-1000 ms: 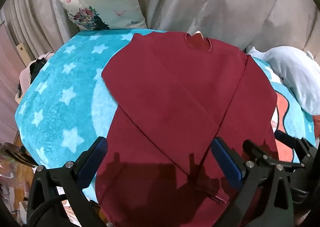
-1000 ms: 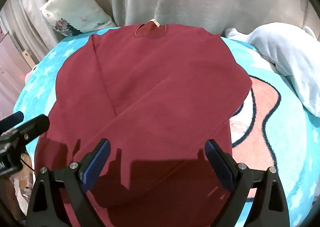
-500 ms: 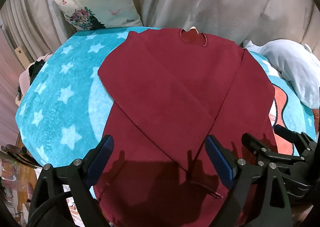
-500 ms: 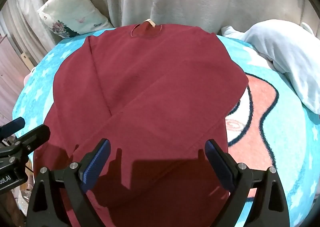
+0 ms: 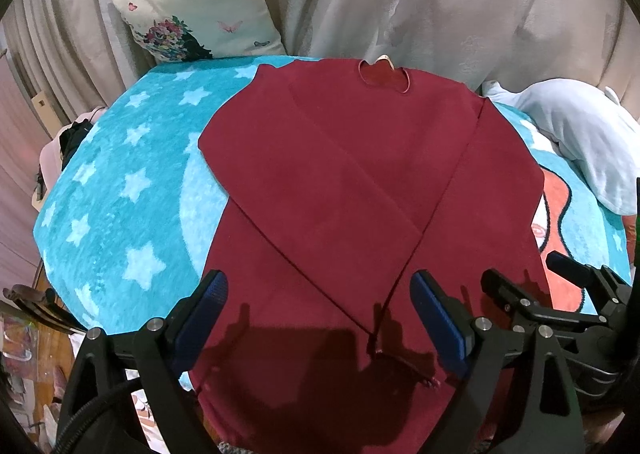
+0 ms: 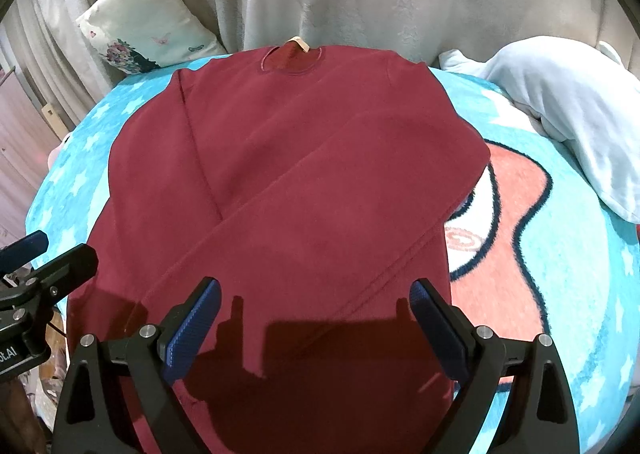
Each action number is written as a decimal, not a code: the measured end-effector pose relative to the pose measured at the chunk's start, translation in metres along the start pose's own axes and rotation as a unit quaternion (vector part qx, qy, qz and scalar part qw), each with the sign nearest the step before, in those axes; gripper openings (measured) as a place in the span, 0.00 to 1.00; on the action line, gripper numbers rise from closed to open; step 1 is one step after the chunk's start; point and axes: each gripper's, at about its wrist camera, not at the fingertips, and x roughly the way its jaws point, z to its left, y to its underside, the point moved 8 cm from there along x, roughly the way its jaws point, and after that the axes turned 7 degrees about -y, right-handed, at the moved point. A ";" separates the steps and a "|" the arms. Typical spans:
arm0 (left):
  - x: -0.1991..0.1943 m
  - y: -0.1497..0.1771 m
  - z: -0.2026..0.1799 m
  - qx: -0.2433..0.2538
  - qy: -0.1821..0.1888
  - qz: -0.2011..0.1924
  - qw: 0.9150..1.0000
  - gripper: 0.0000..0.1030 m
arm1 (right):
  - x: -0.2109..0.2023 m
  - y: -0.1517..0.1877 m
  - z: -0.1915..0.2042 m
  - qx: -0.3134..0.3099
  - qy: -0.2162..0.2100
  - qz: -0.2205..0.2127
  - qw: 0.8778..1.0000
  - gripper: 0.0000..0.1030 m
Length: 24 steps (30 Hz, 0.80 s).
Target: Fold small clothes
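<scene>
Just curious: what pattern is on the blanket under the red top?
Turquoise blanket with pale stars, clearest in the left wrist view.

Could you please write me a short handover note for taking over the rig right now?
Left tool: open, empty, above the near hem.
Right tool: open, empty, above the near hem too.
Sweater: dark red, flat on the blue blanket, neck at the far end.
Done: both sleeves folded across the body, crossing in the middle.
Left: probably grasp the hem and fold it up towards the neck, then tidy.
</scene>
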 end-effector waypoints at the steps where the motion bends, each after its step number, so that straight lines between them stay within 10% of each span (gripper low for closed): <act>1: -0.001 0.001 0.000 -0.001 0.000 0.000 1.000 0.89 | -0.001 0.001 0.000 0.000 0.000 0.000 1.000 0.94; 18: 0.005 0.022 0.072 -0.116 -0.052 0.032 0.991 0.89 | 0.013 0.032 0.069 -0.075 -0.131 0.034 0.988 0.88; 24: 0.006 0.024 0.079 -0.118 -0.060 0.036 0.991 0.89 | 0.034 0.040 0.086 -0.128 -0.098 0.047 0.986 0.85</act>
